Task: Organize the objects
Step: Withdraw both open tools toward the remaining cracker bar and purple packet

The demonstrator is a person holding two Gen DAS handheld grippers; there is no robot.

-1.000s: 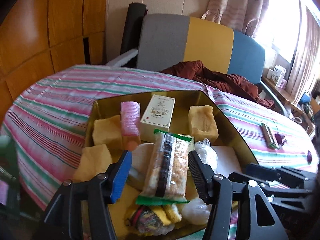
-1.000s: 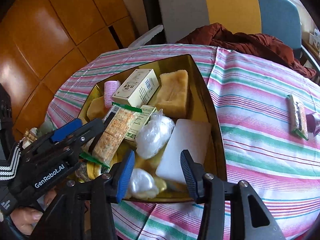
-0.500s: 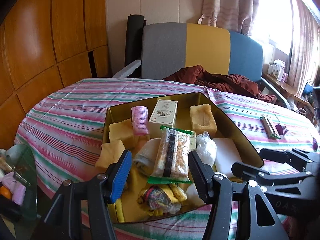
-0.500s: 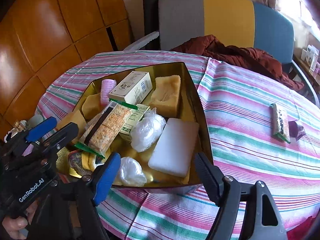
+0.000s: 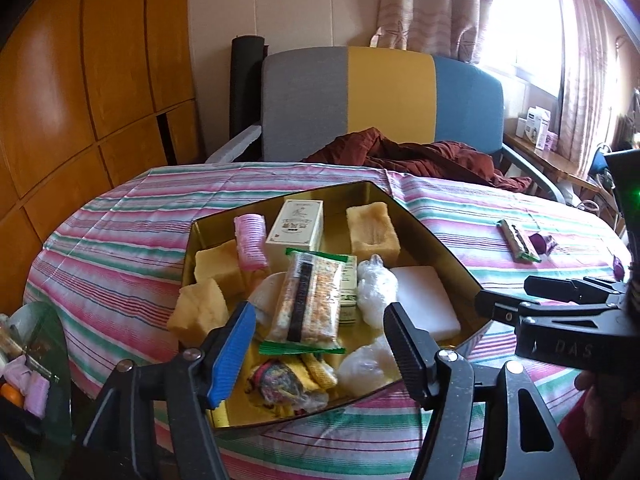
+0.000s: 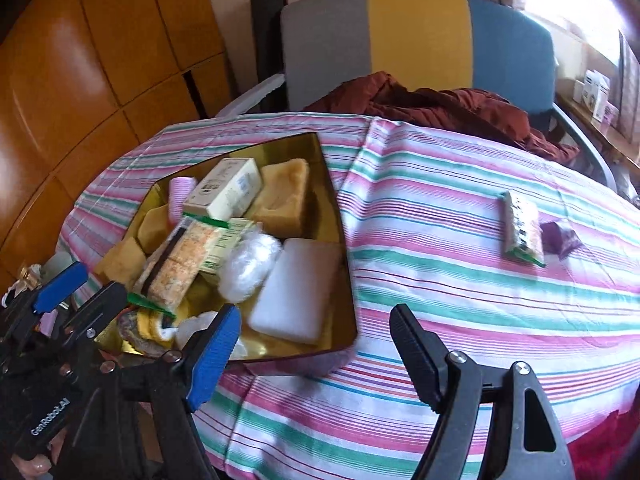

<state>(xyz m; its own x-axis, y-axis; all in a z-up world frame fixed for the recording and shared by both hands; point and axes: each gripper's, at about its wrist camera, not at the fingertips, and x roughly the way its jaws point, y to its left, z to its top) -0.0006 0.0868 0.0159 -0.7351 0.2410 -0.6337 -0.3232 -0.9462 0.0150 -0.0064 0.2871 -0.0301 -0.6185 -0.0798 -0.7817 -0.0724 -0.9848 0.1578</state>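
Hovering over the near side of the counter (image 6: 460, 240), both grippers were empty. The left gripper (image 5: 316, 344) sat above the near end of the gold box (image 5: 432, 236), jaws opening, nothing between them. The right gripper (image 6: 316, 344) hung just off the box's near right corner, jaws spread wide, only striped cloth beneath.

Box already held the cracker pack (image 5: 310, 300), carton (image 5: 298, 226), pink roll (image 5: 250, 240), sponges and white block (image 5: 424, 300).

Still outside: a snack bar (image 6: 522, 226) on the cloth, well right of the box, with a purple wrapper (image 6: 560, 238) touching or just beside its right edge; couldn't tell which.

Key relation, as I judged it: the bar lay ahead and to the right of the right jaws, long axis running roughly away from them, so they'd straddle its short width without much wrist roll. Right hand was clearly nearer; left would have to cross the box.

Path between the right jaws and the bar was open cloth, no obstacles. Counter edge curved away beyond the wrapper, so overshoot right was the risk. Return path: the box's right wall stood up, so the bar would need lifting over the rim. Free room inside looked tight; the top of the white block seemed the likeliest spot.
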